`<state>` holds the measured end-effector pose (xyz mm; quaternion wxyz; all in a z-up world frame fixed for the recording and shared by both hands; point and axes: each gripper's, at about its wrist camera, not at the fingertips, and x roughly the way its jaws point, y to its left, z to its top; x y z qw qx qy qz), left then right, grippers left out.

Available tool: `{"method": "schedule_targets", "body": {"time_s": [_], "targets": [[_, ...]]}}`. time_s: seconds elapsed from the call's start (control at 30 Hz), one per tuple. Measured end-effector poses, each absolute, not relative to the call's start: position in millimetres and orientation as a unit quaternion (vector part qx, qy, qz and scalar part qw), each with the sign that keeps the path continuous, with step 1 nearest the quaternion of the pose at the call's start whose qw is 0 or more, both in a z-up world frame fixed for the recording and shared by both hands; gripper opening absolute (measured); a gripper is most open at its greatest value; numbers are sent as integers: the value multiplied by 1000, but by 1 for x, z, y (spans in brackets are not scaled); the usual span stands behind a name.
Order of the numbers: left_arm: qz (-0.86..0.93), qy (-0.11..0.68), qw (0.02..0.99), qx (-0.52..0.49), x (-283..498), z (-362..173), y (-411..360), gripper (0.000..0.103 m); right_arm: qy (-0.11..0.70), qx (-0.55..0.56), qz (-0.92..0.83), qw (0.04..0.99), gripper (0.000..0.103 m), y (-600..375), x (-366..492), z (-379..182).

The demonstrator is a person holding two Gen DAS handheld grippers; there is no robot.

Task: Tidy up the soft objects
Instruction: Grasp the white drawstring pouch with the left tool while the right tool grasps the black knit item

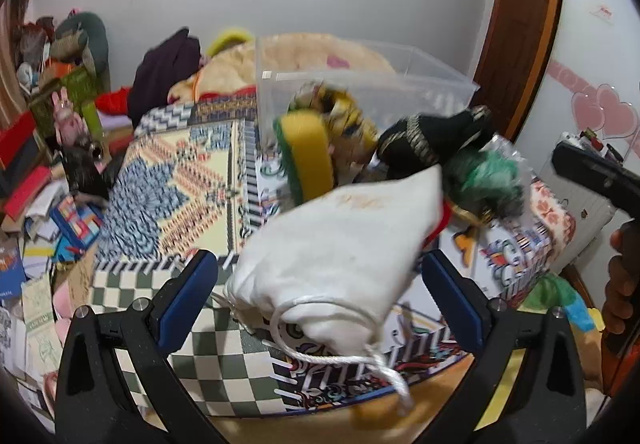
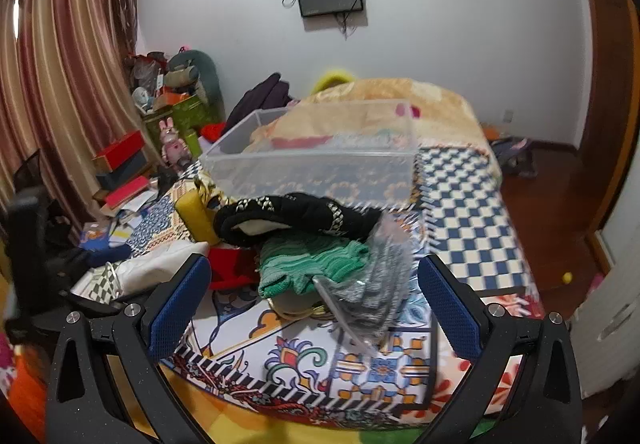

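Observation:
A white drawstring pouch [image 1: 340,244] lies on the patterned bedspread between the open fingers of my left gripper [image 1: 320,296], which does not hold it. Behind it lie a yellow-green sponge [image 1: 308,151], a black slipper with gold trim [image 1: 432,139] and green knitted cloth [image 1: 488,171]. In the right wrist view my right gripper [image 2: 316,296] is open and empty, facing the green cloth [image 2: 312,264] and a clear bag of grey fabric [image 2: 380,276]. The black slipper [image 2: 296,219], the sponge [image 2: 196,211] and the pouch [image 2: 160,264] show there too. A clear plastic bin [image 2: 320,159] stands behind the pile.
A beige blanket [image 2: 380,103] is heaped at the bed's far end. Boxes, books and toys [image 2: 132,163] clutter the floor at the left beside curtains. Wooden floor [image 2: 552,211] lies to the right of the bed. A hand holding the other gripper [image 1: 600,179] shows at the right.

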<state>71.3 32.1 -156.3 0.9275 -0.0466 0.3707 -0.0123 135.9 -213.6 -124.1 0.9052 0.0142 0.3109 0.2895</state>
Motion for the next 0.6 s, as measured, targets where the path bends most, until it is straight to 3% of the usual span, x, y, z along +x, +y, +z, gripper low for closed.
{"method": "schedule_targets", "body": {"time_s": [0.13, 0.33, 0.47, 0.53, 0.6], "targets": [[-8, 369, 928, -55, 73, -165, 38, 101, 304, -2, 290, 907, 103, -205, 143, -122], [-23, 363, 929, -68, 71, -164, 44, 67, 300, -21, 299, 906, 103, -185, 160, -122], [-32, 353, 932, -72, 69, -158, 46, 41, 298, -40, 307, 903, 96, -171, 167, -124], [-33, 347, 935, -72, 68, -155, 47, 33, 302, -48, 311, 900, 92, -165, 170, -126], [-34, 340, 937, -74, 65, -150, 49, 30, 309, -50, 315, 896, 85, -161, 175, -128]]}}
